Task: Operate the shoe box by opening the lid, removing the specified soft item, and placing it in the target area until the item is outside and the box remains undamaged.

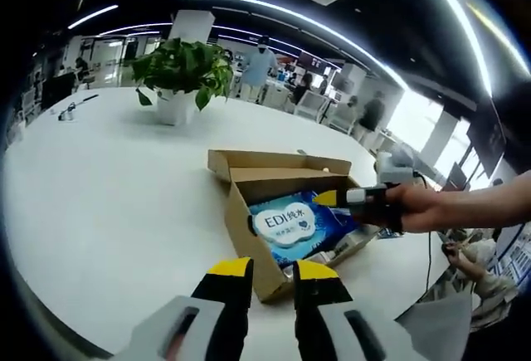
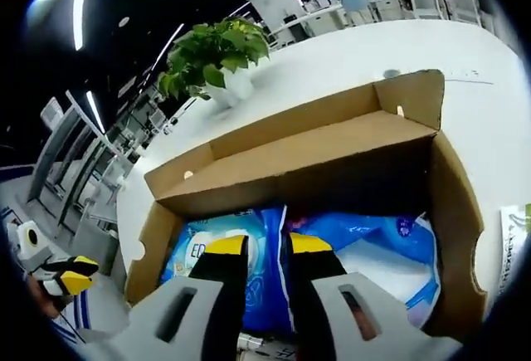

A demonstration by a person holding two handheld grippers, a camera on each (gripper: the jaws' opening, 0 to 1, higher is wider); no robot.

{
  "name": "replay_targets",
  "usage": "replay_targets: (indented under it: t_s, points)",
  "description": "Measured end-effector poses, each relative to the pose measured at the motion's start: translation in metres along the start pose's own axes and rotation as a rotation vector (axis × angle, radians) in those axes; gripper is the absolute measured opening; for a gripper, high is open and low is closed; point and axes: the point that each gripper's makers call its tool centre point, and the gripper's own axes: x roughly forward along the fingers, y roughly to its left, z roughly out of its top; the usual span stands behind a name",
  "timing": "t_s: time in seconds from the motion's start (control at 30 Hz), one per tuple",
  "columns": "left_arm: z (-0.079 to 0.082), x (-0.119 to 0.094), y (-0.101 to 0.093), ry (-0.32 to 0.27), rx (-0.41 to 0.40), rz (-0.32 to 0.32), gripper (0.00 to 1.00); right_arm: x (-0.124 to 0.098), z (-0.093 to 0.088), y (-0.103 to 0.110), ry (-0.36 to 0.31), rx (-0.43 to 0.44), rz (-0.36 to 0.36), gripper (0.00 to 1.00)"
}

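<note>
While the lid stands folded back at the far side, one cardboard shoe box sits open just right of centre in the left gripper view, on the round white table. Inside it lies one blue soft pack with a white oval label; in the right gripper view the blue plastic spreads across the whole box floor, so there may be a second pack beside it, though the crumpled film makes that hard to tell. Two tools are in play. The left tool rises from the bottom centre of its view, short of the box, its yellow-tipped jaws slightly parted and gripping nothing. The right tool hangs low over the open box with jaws slightly apart and the blue pack directly behind the tips; whether they touch it is unclear. One potted plant stands in the upper left of the table. Behind lies an open office with ceiling light strips, desks and several people.
</note>
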Motion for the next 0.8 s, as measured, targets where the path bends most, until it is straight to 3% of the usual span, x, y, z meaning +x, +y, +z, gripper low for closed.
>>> replay_targets:
  t_s: [0.2, 0.47, 0.57, 0.8]
  points:
    - [0.001, -0.004, 0.0, -0.011, -0.01, 0.012, 0.19, 0.003, 0.0, -0.001, -0.005, -0.003, -0.008, 0.01]
    - [-0.003, -0.006, 0.002, -0.026, -0.042, 0.038, 0.19, -0.002, 0.0, -0.002, -0.002, -0.003, -0.022, 0.0]
    - [-0.005, -0.004, -0.004, -0.025, -0.039, 0.041, 0.19, -0.006, 0.001, 0.001, -0.032, 0.061, -0.026, 0.0]
    - [-0.004, -0.001, -0.016, -0.034, -0.043, 0.034, 0.19, -0.02, 0.003, 0.004, -0.045, 0.072, -0.019, 0.0]
